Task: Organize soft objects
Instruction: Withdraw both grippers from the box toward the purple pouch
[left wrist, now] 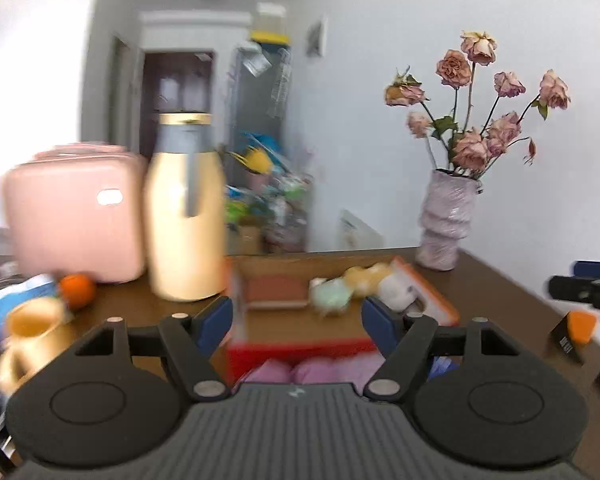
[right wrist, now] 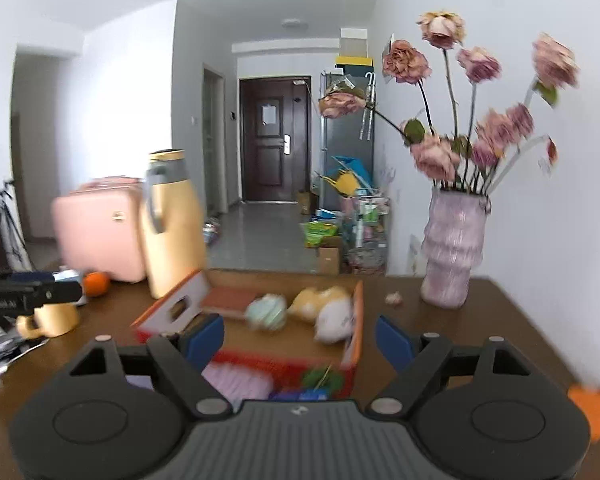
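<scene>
- The left claw (left wrist: 296, 322) is spread wide with nothing between its blue pads (left wrist: 214, 320); it hovers over the near edge of the open cardboard box (left wrist: 300, 280) on the brown bench (left wrist: 500, 292).
- The right claw (right wrist: 300, 340) is likewise spread wide and holds nothing, its blue pads (right wrist: 394, 342) flanking the near end of the same box (right wrist: 284, 344).
- Inside the box, toward its far right side, three soft toys lie close together: a mint-green plush (right wrist: 266, 312), a yellow plush (right wrist: 320, 300) just beyond it, and a white plush (right wrist: 334, 322) against the right wall. The left view shows the same trio, green (left wrist: 330, 296), yellow (left wrist: 366, 274) and white (left wrist: 396, 290), though blurred.
- A flat reddish block (right wrist: 230, 298) lies in the far left part of the box.
- At the near end of the box sits pink-purple soft fabric (right wrist: 238, 382), with a green tuft (right wrist: 322, 378) to its right.
- Far left of the box stands a cream thermos jug (right wrist: 172, 224), a pink case (right wrist: 100, 228) behind it, an orange fruit (right wrist: 96, 283) beside the case, and a yellow mug (right wrist: 54, 320) nearer.
- At far right a ribbed lilac vase (right wrist: 454, 248) holds dried pink roses (right wrist: 440, 156).
- A small pale scrap (right wrist: 394, 299) lies on the bench between box and vase.
- An orange object (right wrist: 594, 404) lies at the near right edge of the bench.
</scene>
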`<move>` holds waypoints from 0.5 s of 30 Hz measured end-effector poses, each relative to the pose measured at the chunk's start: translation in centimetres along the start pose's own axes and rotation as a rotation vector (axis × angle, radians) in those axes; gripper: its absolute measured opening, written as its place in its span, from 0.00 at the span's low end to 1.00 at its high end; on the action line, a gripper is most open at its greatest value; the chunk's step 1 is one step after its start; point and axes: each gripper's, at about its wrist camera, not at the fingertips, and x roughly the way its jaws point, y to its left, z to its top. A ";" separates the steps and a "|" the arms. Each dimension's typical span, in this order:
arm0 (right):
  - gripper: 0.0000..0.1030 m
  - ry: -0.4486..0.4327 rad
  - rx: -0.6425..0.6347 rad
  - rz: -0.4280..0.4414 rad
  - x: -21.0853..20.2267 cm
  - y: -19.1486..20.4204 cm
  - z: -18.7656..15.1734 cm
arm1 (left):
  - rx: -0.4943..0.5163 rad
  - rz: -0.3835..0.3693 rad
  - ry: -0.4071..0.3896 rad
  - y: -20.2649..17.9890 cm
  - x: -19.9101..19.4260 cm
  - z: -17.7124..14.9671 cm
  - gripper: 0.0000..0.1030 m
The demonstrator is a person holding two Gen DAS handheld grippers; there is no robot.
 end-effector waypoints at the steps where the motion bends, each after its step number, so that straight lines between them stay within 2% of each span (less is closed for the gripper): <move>1: 0.80 -0.016 0.007 0.007 -1.5 0.4 -1.3 | 0.019 0.038 -0.016 -0.2 -1.6 -1.5 0.72; 3: 0.81 -0.041 0.018 0.009 -4.3 1.3 -4.1 | 0.053 0.116 -0.052 -1.0 -5.0 -4.6 0.73; 4: 0.81 -0.051 0.022 0.006 -5.7 1.8 -5.6 | 0.061 0.120 -0.060 -1.0 -6.6 -5.8 0.75; 9: 0.83 -0.090 0.029 -0.005 -12.3 4.5 -12.0 | 0.028 0.084 -0.083 -3.0 -14.4 -12.0 0.79; 12: 0.84 -0.110 0.011 -0.005 -16.0 6.2 -15.3 | 0.051 0.097 -0.109 -4.4 -18.4 -15.3 0.80; 15: 0.85 -0.120 0.030 0.008 -18.8 7.3 -18.0 | 0.057 0.064 -0.113 -5.4 -21.7 -17.7 0.85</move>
